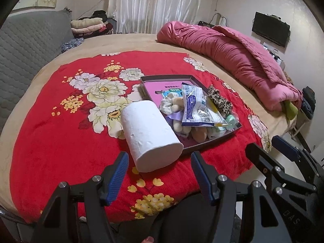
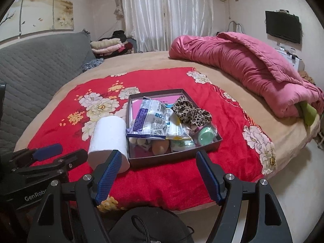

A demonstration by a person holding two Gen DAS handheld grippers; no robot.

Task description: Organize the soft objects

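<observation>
A white paper roll (image 1: 149, 133) lies on its side on the red flowered blanket (image 1: 50, 151), touching the left side of a dark shallow box (image 1: 212, 142). The box holds a blue-white packet (image 1: 197, 107), a leopard-print scrunchie (image 1: 219, 99), small plush toys (image 1: 174, 105) and a green round item (image 1: 229, 119). My left gripper (image 1: 160, 160) is open and empty, just in front of the roll. My right gripper (image 2: 157, 159) is open and empty, in front of the box (image 2: 162, 160), with the roll (image 2: 109, 139) at its left finger.
A pink quilt (image 1: 232, 60) is bundled at the back right of the bed. A grey quilted headboard (image 1: 26, 46) stands at the left. Folded clothes (image 1: 89, 25) sit behind it. The bed edge and floor (image 2: 293, 182) are at the right.
</observation>
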